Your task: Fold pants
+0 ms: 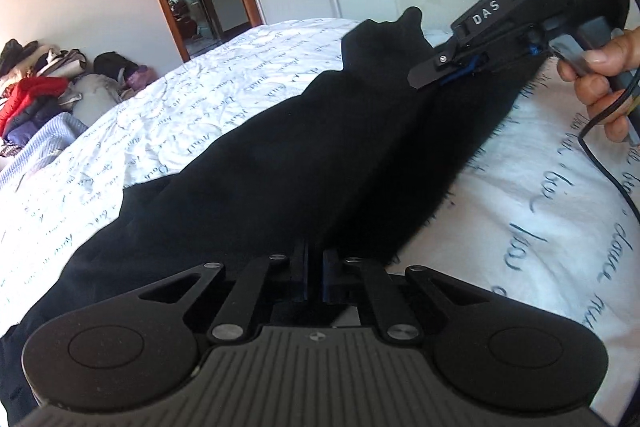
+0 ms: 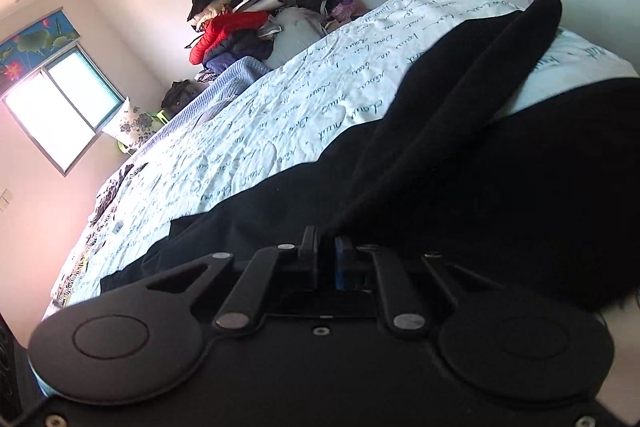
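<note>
Here pants point(image 1: 304, 155) pinched in both hand-held grippers.

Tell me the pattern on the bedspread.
White bedspread printed with dark cursive handwriting; clearest in the right wrist view.

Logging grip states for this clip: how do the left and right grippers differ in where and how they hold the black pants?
The left gripper is low, at the pants' near end, where the cloth lies flat on the bed. The right gripper pinches farther along the leg and pulls up a taut ridge of fabric. It is tilted, while the left sits level. Both have their jaws closed on the same black pants.
</note>
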The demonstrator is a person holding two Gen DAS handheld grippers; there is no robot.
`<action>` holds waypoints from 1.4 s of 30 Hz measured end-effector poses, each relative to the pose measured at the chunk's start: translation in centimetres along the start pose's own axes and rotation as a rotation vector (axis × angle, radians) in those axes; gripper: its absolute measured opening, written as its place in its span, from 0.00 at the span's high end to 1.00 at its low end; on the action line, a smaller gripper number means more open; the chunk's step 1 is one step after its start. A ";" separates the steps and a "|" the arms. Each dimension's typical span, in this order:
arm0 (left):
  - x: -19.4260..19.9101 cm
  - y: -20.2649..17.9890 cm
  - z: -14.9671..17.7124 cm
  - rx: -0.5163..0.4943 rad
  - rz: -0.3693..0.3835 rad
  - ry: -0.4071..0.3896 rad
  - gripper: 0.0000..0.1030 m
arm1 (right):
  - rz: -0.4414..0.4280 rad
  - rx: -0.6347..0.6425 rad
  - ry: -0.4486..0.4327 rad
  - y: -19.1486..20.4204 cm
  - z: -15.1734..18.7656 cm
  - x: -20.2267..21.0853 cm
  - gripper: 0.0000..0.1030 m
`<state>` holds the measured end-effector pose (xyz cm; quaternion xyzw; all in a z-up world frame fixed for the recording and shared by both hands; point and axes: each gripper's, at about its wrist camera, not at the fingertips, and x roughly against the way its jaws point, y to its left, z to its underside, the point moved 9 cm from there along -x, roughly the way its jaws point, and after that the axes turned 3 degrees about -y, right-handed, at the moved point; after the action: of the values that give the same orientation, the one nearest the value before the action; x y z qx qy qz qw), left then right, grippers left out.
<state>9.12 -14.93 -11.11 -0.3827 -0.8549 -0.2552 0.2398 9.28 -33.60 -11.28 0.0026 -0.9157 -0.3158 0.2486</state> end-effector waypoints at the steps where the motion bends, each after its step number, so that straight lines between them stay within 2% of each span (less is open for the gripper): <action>1: 0.1 -0.1 0.2 0.003 0.006 0.005 0.94 | 0.001 -0.004 0.005 -0.2 0.4 0.5 0.91; 5: 0.4 -0.6 0.8 -0.002 0.023 0.014 0.94 | 0.011 -0.021 0.016 -0.8 1.4 1.3 0.91; 9: 0.2 -1.5 1.0 -0.029 0.032 0.034 0.93 | 0.034 -0.022 0.040 -1.7 2.0 0.5 0.91; 10: 0.2 -1.6 1.0 -0.028 0.044 0.041 0.85 | 0.039 -0.023 0.057 -2.0 2.3 0.2 0.90; 12: 0.8 -1.6 0.6 -0.034 0.058 0.044 0.82 | 0.032 -0.030 0.073 -2.3 2.6 0.1 0.87; 13: 1.2 -1.7 0.4 -0.035 0.072 0.039 0.76 | 0.014 -0.044 0.068 -2.6 2.5 0.5 0.79; 14: 1.7 -1.9 0.2 -0.034 0.094 0.033 0.72 | -0.007 -0.058 0.055 -2.7 2.0 0.8 0.65; 16: 2.3 -2.3 -0.8 -0.024 0.140 0.011 0.61 | -0.023 -0.091 -0.001 -3.8 0.4 1.7 0.56; 20: 1.9 -3.3 -3.9 -0.010 0.175 -0.042 0.58 | 0.024 -0.117 -0.106 -7.3 -4.4 2.7 0.56; 22: 0.7 -3.9 -5.9 -0.002 0.160 -0.066 0.54 | 0.128 -0.111 -0.158 -10.3 -7.3 2.4 0.56; 25: -2.0 -5.5 -8.3 -0.004 0.156 -0.077 0.52 | 0.201 -0.172 -0.156 -14.7 -10.5 0.8 0.56; 28: -5.2 -7.1 -9.4 0.008 0.153 -0.038 0.49 | 0.177 -0.250 -0.129 -17.2 -12.4 -1.3 0.56; 30: -6.9 -7.3 -9.6 0.019 0.098 0.000 0.50 | 0.192 -0.275 -0.113 -18.0 -12.7 -2.1 0.62; 31: -7.6 -7.3 -9.6 0.033 0.071 0.018 0.50 | 0.204 -0.265 -0.116 -17.9 -12.9 -2.1 0.82; 32: -8.1 -7.0 -9.5 0.056 0.051 0.035 0.50 | 0.215 -0.238 -0.122 -17.5 -13.2 -2.0 0.93; 35: -8.9 -6.7 -8.9 0.106 0.063 0.062 0.50 | 0.260 -0.051 -0.149 -14.8 -14.6 -1.6 0.93; 39: -8.9 -6.6 -8.4 0.088 0.056 0.064 0.49 | 0.257 0.309 -0.117 -8.1 -17.3 -4.8 0.94; 40: -8.9 -6.6 -8.2 0.088 0.055 0.063 0.49 | 0.205 0.422 -0.056 -5.6 -17.1 -6.5 0.94; 42: -9.0 -6.6 -8.2 0.094 0.053 0.067 0.48 | 0.035 0.496 0.042 -1.9 -16.2 -8.9 0.93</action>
<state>11.08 -28.54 -12.04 -0.3850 -0.8469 -0.2210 0.2926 24.22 -43.05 -5.45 0.0543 -0.9597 -0.0771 0.2646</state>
